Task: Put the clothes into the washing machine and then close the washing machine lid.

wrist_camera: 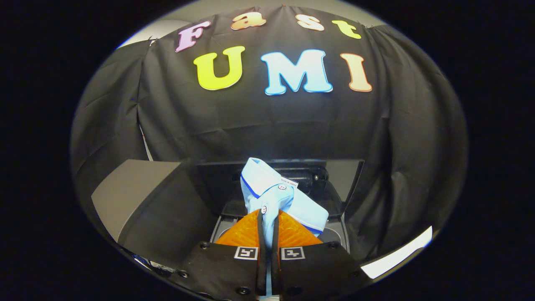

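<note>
The gripper (268, 217) was nearly closed, both fingers pressing a fold of the light blue shirt (271, 194) between them. The shirt was held near its buttoned placket, so the collar stood up just ahead of the fingertips and the rest hung down. It seemed to be carried this way to keep the cloth clear of the edges. Beyond and below the shirt was the washing machine (340, 234), its opening partly visible under the fingers. Its lid (334, 175) stood raised behind, leaving the way open for the drop.

The hand-held gripper (268, 217) pinches a light-blue shirt (273, 192) above the open washing machine (338, 234).
</note>
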Available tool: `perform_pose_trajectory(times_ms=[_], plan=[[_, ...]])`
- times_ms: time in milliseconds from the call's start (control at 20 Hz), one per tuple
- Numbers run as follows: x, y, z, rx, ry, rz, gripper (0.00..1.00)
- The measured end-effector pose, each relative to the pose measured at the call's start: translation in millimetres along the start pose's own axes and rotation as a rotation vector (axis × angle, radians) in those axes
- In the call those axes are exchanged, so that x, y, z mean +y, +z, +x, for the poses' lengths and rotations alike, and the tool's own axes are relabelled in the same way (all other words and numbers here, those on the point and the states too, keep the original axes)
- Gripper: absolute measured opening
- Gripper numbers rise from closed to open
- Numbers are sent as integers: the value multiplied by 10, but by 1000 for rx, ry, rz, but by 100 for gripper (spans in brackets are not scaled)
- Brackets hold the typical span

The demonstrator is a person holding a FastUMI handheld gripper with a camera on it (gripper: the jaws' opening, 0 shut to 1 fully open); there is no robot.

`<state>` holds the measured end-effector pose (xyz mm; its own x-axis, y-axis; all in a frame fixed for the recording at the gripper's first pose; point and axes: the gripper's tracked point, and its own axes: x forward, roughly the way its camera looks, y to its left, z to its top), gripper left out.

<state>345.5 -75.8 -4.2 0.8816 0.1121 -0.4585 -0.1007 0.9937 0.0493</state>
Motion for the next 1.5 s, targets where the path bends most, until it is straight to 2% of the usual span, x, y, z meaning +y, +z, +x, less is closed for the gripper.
perform_pose_trajectory(times_ms=[650,1050,1250,1300,1500], plan=[[38,-1231,478,236,-4,-46,6],[26,-1555,606,290,-38,-57,6],[13,-1692,600,319,-48,-18,20],[29,-1684,584,318,-44,-15,30],[6,-1679,474,301,-56,-40,97]])
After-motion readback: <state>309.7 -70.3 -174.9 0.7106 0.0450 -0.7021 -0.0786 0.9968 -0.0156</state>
